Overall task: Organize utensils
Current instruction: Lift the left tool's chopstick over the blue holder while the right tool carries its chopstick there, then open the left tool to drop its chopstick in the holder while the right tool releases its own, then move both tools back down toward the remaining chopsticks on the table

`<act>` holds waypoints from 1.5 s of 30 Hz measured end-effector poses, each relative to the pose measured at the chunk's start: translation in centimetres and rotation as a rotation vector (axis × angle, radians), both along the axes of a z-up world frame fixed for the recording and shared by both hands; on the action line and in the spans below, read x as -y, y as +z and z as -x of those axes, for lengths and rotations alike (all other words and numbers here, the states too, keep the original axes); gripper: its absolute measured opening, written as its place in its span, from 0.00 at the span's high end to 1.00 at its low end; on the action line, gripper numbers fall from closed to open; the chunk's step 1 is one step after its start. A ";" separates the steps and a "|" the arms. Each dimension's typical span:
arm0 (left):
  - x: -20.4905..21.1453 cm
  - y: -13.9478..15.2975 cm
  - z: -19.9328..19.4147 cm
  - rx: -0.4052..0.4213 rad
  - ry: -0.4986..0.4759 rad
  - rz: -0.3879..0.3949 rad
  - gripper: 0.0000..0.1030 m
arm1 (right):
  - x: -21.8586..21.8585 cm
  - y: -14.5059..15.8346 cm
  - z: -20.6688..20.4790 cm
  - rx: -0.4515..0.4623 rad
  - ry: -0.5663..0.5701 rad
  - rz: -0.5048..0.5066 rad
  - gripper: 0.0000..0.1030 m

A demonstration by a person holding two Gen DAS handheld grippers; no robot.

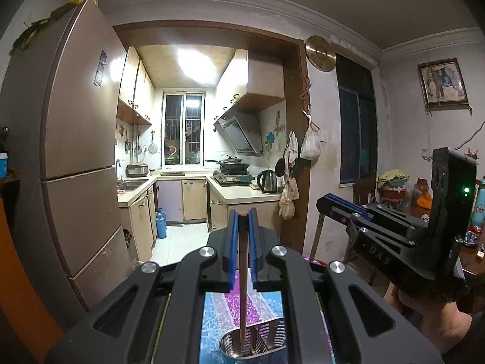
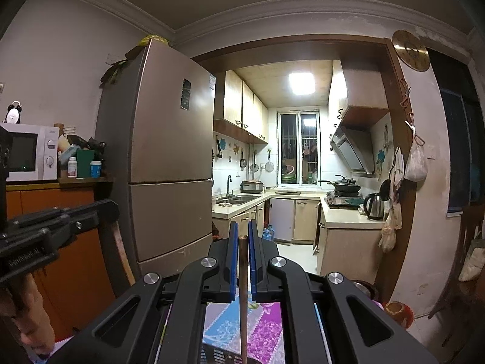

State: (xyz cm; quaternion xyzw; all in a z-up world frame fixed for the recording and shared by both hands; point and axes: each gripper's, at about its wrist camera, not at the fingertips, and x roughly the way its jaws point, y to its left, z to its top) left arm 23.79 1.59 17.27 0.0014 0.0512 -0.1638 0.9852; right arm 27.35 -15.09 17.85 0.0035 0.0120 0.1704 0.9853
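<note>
Left wrist view. Left gripper (image 1: 242, 221): jaws closed down to the width of one thin stick, gripping it near its top end. Item held: left chopstick (image 1: 243, 288), pale wood, hanging near upright between the blue pads (image 1: 232, 242). Its lower end reaches down to the utensil holder (image 1: 254, 344), a perforated metal cup standing on the patterned tablecloth (image 1: 221, 312); whether the tip is inside the cup or just above its rim cannot be told from this angle. Right gripper (image 1: 326, 201) shows at the right edge, seen side-on, carried by a hand (image 1: 430, 312).

Right wrist view. Right gripper (image 2: 242, 236): jaws likewise nearly closed, clamped on the right chopstick (image 2: 243, 297), darker wood, gripped close to its top and running straight down out of frame over the cloth. The holder is not seen here. Left gripper appears at the left edge, black, side-on.

Handling, judged: both sticks are light, stiff and smooth, so prone to swing or slip in a grip this near the end; taking hold a little lower would steady them. Not fragile. A slow, vertical lowering into the cup seems wise.
</note>
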 end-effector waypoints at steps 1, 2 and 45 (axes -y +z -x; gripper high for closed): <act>0.0 -0.2 -0.4 -0.005 0.000 0.002 0.95 | 0.0 -0.3 -0.5 -0.005 0.003 -0.005 0.93; 0.0 -0.4 -0.8 -0.012 -0.001 0.003 0.95 | -0.1 -0.5 -0.8 -0.009 0.007 -0.009 0.93; -5.2 -10.0 10.8 -0.076 0.031 -0.076 0.51 | 1.4 -10.9 17.8 -0.109 0.102 -0.024 0.72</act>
